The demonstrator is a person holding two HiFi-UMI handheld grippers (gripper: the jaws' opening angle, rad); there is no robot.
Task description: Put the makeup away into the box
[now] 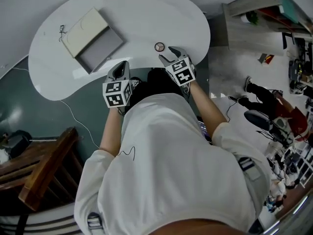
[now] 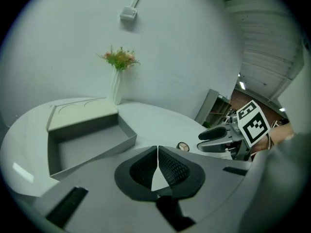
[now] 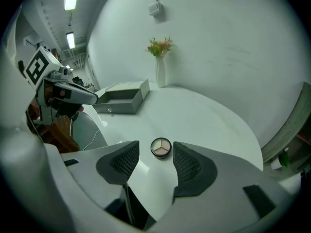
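Small round makeup compact lies untouched just ahead of the right gripper's wide-spread jaws; left gripper pinched together, empty.

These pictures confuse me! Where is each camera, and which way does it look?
Head view: on the person's head, looking down on the white curved table; shirt, arms, left gripper, right gripper show.
Left gripper view: rides left gripper, shut jaws toward open grey box.
Right gripper view: rides right gripper, open jaws toward round makeup compact.
Shared: all show box, compact.
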